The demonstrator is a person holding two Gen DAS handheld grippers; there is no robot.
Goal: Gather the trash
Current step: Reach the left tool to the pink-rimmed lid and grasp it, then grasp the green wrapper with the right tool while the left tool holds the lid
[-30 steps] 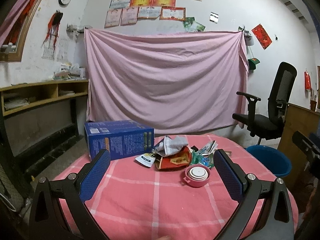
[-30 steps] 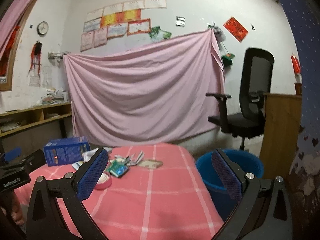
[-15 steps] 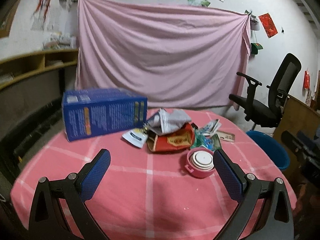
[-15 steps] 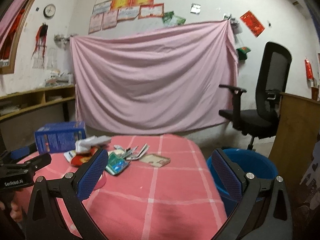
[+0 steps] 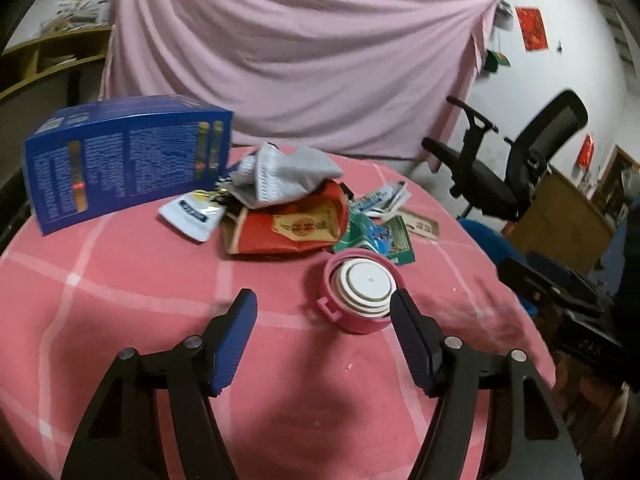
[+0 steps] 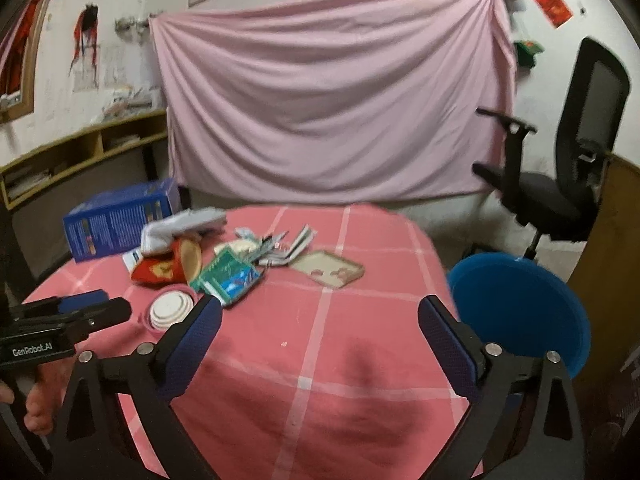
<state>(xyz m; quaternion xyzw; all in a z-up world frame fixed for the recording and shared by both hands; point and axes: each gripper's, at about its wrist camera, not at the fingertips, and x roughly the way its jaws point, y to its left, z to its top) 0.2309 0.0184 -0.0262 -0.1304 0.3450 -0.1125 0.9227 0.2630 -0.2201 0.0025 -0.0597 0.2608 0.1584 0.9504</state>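
On tabletop [image 5: 120, 280]: left gripper [image 5: 324, 312] fingers closing, empty, beside pink lid [image 5: 362, 288]; you risk nudging lid away. Right gripper [image 6: 320, 320] fingers closing, empty.

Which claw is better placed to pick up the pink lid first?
Left. The left claw is closing, empty, with the pink lid just ahead by its right finger. The right claw, also closing, faces bare tablecloth.

A loose heap of trash is seen on the pink checked desk [image 5: 120, 280]: a red wrapper [image 5: 288, 228] under a crumpled grey cloth [image 5: 280, 172], green packets [image 5: 384, 236] beside it, a white sachet [image 5: 192, 216], and a pink lid [image 5: 360, 292] lying apart, nearest.
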